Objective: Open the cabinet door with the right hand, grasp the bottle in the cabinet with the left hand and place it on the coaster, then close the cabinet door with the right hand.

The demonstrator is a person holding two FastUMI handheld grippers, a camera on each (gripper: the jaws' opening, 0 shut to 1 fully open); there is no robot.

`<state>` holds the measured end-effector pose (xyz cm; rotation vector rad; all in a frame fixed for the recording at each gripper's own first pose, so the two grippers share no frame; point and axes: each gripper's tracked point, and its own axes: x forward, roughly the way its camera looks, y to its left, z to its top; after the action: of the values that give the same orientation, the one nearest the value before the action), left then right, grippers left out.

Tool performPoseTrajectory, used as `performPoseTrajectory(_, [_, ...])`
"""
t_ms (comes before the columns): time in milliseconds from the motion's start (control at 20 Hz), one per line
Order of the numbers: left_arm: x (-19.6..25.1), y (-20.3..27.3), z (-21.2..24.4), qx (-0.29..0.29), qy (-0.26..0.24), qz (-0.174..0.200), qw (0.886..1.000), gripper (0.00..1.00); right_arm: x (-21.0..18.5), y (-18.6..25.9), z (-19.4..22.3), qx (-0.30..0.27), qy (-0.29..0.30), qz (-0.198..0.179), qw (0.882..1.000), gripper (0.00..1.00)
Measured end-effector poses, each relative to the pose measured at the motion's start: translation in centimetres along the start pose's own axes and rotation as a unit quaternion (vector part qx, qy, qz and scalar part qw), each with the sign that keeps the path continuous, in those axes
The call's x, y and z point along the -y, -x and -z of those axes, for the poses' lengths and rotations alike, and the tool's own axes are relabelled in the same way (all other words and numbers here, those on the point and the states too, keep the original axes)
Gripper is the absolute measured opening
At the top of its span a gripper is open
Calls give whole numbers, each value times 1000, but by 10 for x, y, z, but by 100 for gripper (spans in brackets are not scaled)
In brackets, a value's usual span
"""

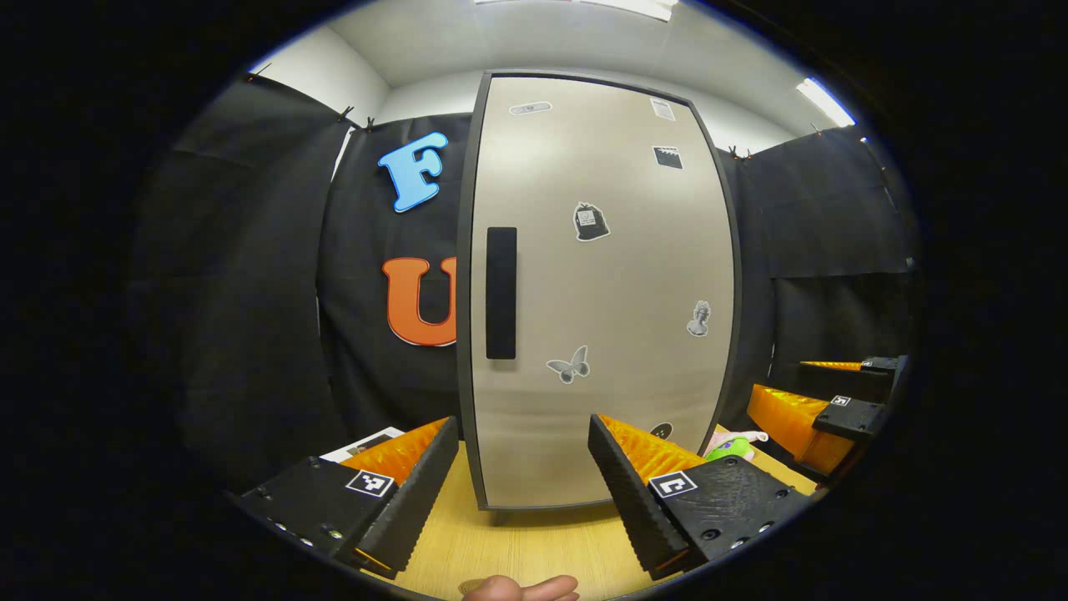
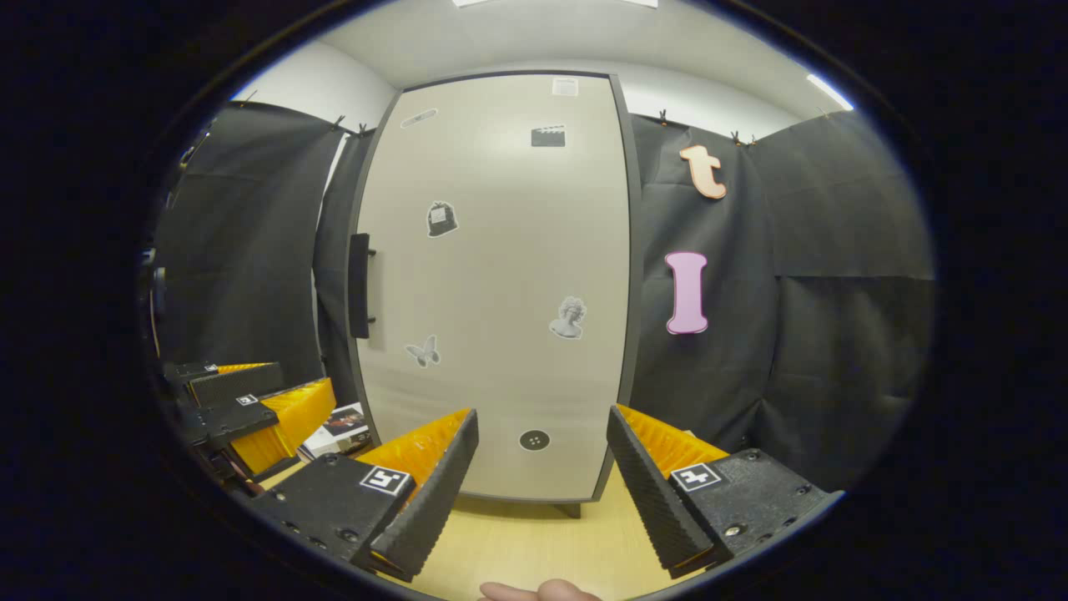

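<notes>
Cabinet door (image 1: 596, 292) shut, upright on the pale wooden tabletop (image 1: 534, 547) — smooth beige panel in a dark frame, dotted with small grey stickers, flat black bar handle (image 1: 501, 292) near its left edge. Left gripper (image 1: 524, 476) and right gripper (image 2: 542, 476) both spread wide before it, touching nothing, ribbed black pads backed with orange. Handle standing off on two pegs in right gripper view; something green and pink (image 1: 730, 446) beside the cabinet in left gripper view; black cloth walls, white ceiling.
</notes>
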<state>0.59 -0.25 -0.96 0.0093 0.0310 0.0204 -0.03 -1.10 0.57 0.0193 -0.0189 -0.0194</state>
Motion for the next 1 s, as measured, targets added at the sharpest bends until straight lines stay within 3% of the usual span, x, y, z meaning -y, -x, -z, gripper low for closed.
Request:
performPoseTrajectory(400, [-5, -7, 5, -10, 10, -1, 1000, 95, -3, -6, 3, -6, 1, -3, 1000, 98])
performPoseTrajectory(650, [-10, -9, 7, -16, 10, -7, 1000, 95, -10, -8, -2, -1, -24, -25, 999, 94])
performPoseTrajectory(750, [-10, -7, -1, -6, 21, -3, 1000, 95, -14, -12, -8, 3, -18, -32, 999, 94])
performPoseTrajectory(800, [-12, -4, -6, -1, 23, -3, 1000, 95, -16, -14, -11, 7, -13, -35, 999, 98])
performPoseTrajectory(850, [-16, -1, -8, 2, 23, -4, 1000, 95, -21, -17, -15, 11, -10, -41, 999, 94])
performPoseTrajectory(1000, [-25, 12, -14, 11, 25, -10, 1000, 95, -40, -23, -24, 16, -8, -70, 997, 94])
